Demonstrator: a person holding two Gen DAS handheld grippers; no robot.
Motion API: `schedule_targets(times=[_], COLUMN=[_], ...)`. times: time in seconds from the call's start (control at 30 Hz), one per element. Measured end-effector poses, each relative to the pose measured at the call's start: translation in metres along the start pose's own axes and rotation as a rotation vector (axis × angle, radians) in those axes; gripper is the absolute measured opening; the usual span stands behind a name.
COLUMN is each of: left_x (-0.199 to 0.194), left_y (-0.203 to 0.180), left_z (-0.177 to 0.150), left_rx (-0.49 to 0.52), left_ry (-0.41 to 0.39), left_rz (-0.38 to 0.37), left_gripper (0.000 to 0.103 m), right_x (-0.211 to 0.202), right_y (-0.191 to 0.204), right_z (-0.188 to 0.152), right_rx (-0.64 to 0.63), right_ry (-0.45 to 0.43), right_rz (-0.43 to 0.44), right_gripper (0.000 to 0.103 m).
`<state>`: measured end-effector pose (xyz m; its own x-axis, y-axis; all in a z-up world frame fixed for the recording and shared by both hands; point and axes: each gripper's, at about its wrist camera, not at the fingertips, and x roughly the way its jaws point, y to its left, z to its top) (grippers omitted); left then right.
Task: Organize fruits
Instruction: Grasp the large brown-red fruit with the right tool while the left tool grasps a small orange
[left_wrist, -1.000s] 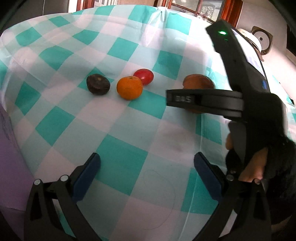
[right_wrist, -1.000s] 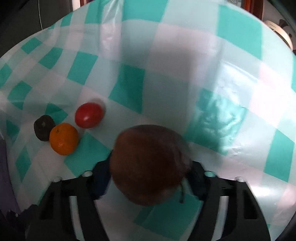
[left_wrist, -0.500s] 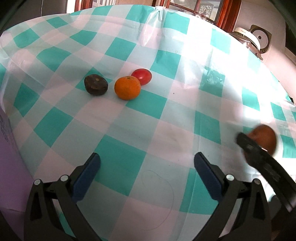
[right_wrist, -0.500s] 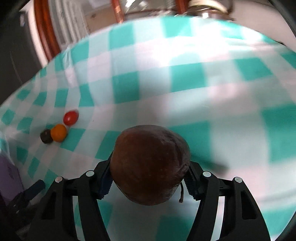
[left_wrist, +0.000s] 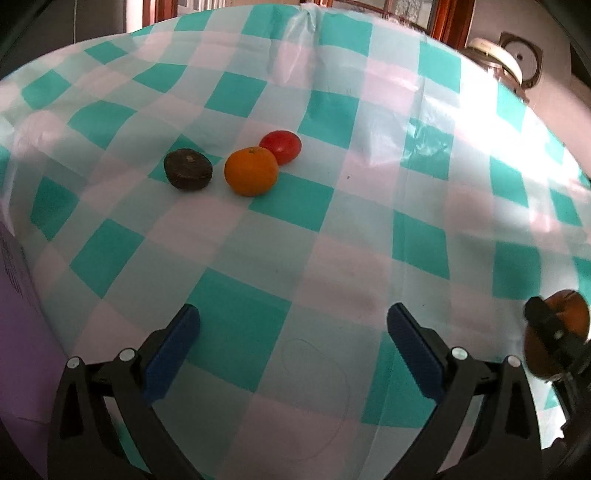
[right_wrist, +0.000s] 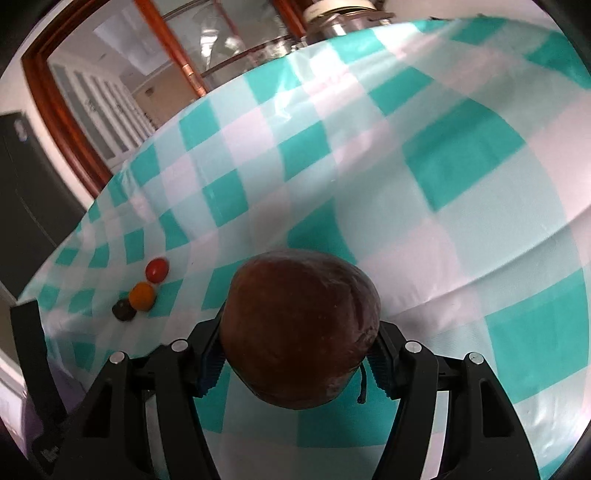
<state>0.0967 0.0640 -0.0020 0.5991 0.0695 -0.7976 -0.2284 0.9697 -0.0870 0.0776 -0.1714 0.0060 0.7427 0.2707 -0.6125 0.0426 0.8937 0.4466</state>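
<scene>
My right claw (right_wrist: 295, 354) pinches a round brown fruit (right_wrist: 301, 328) whose smooth curve could squirt forward out of my grip; left claw (left_wrist: 291, 339) spread.

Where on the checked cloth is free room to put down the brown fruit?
Bare teal-and-white checked tablecloth lies between the open left tool and the fruit row, and right of the red tomato. It is crowded only where the dark round fruit, orange mandarin and tomato sit together.
</scene>
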Motion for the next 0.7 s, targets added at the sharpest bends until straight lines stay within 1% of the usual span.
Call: schedule_targets(times=[0.13,0.17,0.23,0.37,0.47,0.5,0.57,0.6,0.63,0.7], left_x=[0.008,0.01,0.019,0.038,0.054,0.058,0.063,0.063,0.062,0.056], left_y=[-0.005,-0.004,0.004,0.011,0.009,0.009,0.01,0.01,0.012,0.016], left_z=[0.008,0.012,0.027,0.055,0.079,0.083,0.09,0.091,0.092,0.089], left_rx=[0.027,0.016,-0.042,-0.104,-0.108,-0.107,-0.104,-0.099,-0.099,-0.111], left_ry=[0.02,0.017,0.005,-0.007,-0.014,-0.017,-0.03,-0.035,-0.042,-0.054], left_rz=[0.034,0.031,0.023,0.038,0.084,0.1,0.138,0.153,0.161,0.105], left_gripper=[0.101,0.101,0.101,0.099,0.09,0.084,0.068,0.054,0.042,0.041], right_x=[0.0,0.0,0.0,0.001,0.003,0.003,0.004,0.005,0.006,0.007], right_y=[0.003,0.004,0.001,0.001,0.002,0.002,0.001,0.001,0.001,0.001], right_z=[-0.001,-0.001,-0.001,-0.001,-0.001,-0.001,-0.001,0.0,0.0,0.001], right_rx=[-0.014,-0.016,-0.008,-0.004,-0.009,-0.008,-0.008,-0.007,-0.005,-0.003], right_ry=[-0.001,0.0,-0.001,0.004,0.011,0.012,0.015,0.016,0.018,0.017], right_rz=[0.006,0.01,0.014,0.018,0.024,0.025,0.027,0.028,0.03,0.034], right_gripper=[0.064,0.064,0.064,0.064,0.064,0.064,0.064,0.064,0.064,0.064])
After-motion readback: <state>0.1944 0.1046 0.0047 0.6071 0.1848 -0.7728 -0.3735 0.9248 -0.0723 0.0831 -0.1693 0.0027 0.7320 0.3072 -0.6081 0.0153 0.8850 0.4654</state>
